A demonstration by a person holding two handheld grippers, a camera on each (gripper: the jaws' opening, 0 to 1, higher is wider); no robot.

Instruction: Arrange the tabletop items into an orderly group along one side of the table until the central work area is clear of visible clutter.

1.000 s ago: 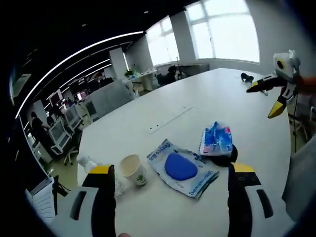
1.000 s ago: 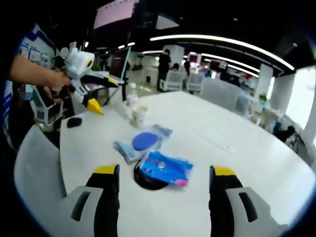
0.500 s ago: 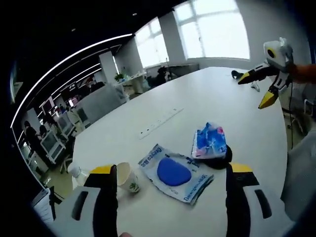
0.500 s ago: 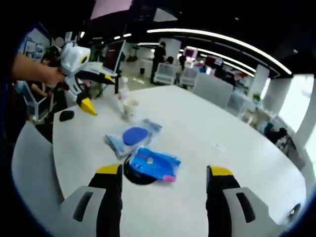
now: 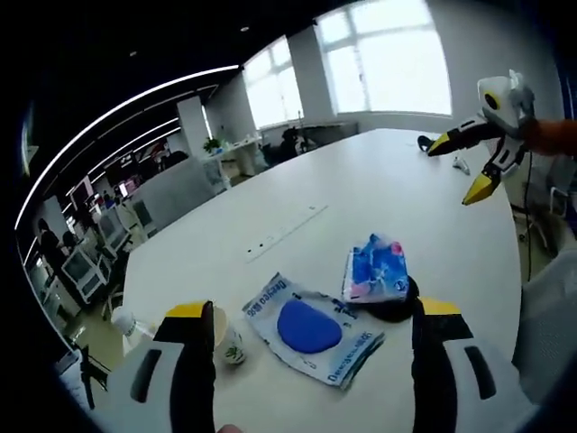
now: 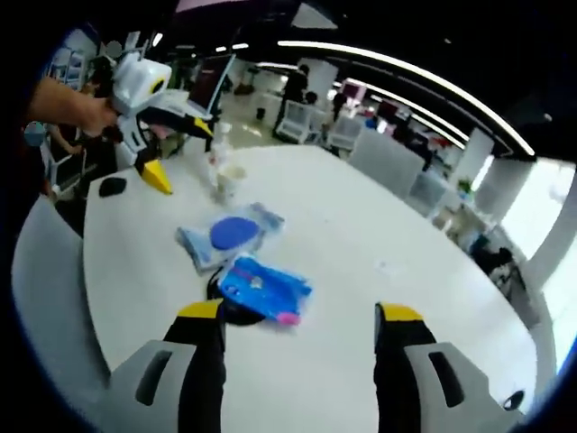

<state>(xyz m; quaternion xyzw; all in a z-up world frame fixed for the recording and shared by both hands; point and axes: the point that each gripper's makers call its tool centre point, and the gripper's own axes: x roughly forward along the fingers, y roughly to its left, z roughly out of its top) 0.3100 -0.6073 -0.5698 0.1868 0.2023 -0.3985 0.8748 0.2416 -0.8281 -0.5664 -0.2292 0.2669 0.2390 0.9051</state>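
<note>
With both your left tongs [image 5: 306,334] and right tongs [image 6: 297,338] spread apart and empty, nothing looks sorted yet: just ahead lie the blue packet [image 5: 377,269], the flat pouch [image 5: 311,327] and the cup [image 5: 227,338], mid-table [image 5: 361,189].

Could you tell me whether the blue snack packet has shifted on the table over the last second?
No. The blue snack packet still overlaps the black disc beside the blue pouch; only the camera moved.
</note>
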